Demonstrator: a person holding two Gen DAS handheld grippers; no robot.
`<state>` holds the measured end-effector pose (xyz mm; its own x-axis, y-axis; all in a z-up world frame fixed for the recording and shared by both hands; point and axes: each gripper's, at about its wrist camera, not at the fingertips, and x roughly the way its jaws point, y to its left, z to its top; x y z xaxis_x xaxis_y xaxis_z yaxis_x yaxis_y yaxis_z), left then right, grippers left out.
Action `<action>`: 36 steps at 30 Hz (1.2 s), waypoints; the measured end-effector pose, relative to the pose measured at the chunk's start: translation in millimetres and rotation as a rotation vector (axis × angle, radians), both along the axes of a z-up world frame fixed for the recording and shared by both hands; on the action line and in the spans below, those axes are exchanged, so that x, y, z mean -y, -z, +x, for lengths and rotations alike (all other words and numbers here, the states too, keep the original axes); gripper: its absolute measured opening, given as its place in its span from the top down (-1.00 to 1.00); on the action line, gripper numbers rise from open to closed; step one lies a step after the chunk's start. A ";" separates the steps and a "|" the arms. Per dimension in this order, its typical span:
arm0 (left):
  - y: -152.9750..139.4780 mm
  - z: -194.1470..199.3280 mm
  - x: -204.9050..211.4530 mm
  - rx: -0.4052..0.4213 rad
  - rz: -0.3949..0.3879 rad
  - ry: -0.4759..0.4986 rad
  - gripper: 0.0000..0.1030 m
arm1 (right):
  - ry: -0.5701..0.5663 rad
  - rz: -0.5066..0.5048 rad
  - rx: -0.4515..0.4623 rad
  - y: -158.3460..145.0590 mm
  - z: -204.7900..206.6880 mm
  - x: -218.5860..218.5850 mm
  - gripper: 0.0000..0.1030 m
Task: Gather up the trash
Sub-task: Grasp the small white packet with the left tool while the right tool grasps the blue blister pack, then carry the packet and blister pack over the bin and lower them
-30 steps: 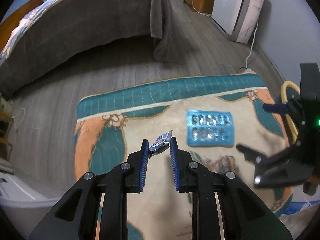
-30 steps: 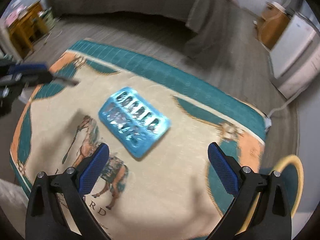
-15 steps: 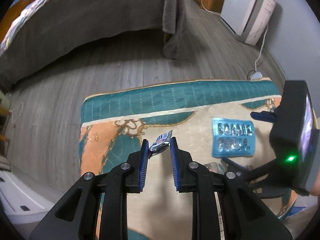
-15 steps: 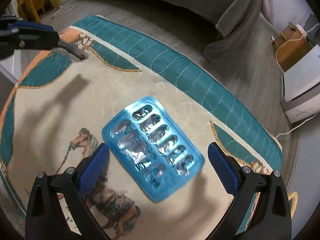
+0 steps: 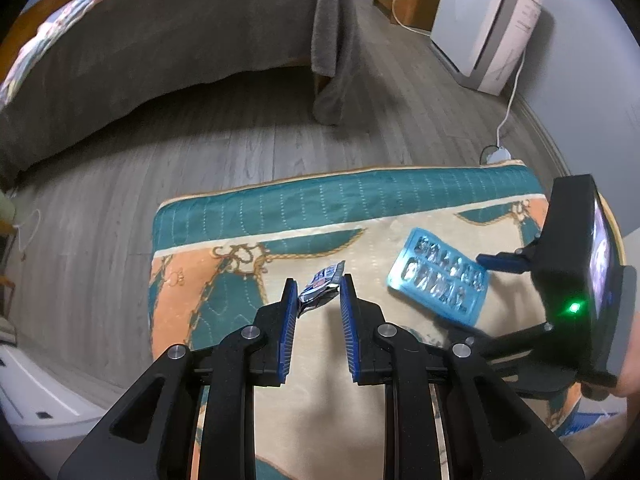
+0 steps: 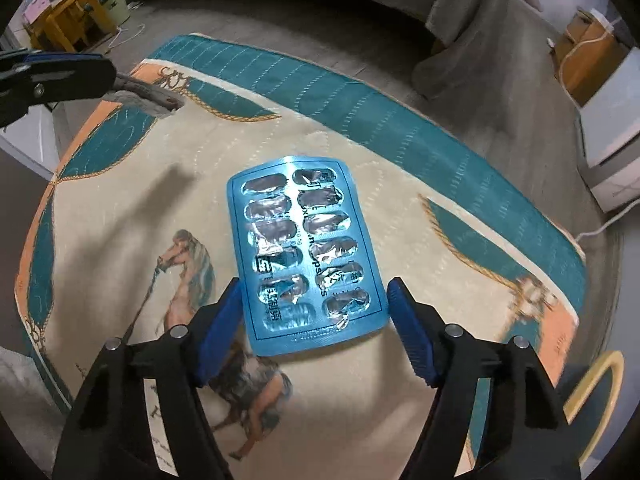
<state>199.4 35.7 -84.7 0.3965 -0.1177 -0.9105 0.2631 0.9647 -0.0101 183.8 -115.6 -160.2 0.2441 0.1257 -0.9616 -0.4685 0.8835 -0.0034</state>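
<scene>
My left gripper (image 5: 319,286) is shut on a small crumpled silver-blue wrapper (image 5: 321,286) and holds it above the rug; it also shows in the right wrist view (image 6: 144,96) at the upper left. A blue empty blister pack (image 6: 304,256) lies flat on the patterned rug (image 6: 120,208). My right gripper (image 6: 314,300) is open, its blue pads on either side of the pack's near end, the pack lying between them. In the left wrist view the pack (image 5: 438,282) sits to the right with the right gripper (image 5: 488,300) over it.
The teal, orange and cream rug lies on a grey wood floor (image 5: 200,152). A bed with a grey cover (image 5: 160,40) stands beyond. A white appliance (image 5: 488,20) with a cord stands far right. A white bin edge (image 5: 36,400) shows at left.
My right gripper has come down to the blister pack and its fingers have narrowed around it. My left gripper still holds the wrapper and has drifted left of the pack.
</scene>
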 end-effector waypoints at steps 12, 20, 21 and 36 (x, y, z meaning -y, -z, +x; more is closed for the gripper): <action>-34.2 -33.0 42.1 0.081 -0.008 0.058 0.56 | 0.127 0.046 0.110 -58.9 -32.4 50.0 -0.36; -56.9 -52.1 83.6 0.141 -0.030 0.134 0.56 | 0.237 0.043 0.188 -100.3 -63.9 97.5 -0.36; -59.6 -54.9 91.8 0.147 -0.035 0.149 0.56 | 0.265 0.045 0.199 -106.0 -68.7 107.9 -0.36; -67.2 -83.7 191.5 0.182 -0.051 0.314 0.56 | 0.547 0.039 0.256 -138.9 -118.0 234.1 -0.36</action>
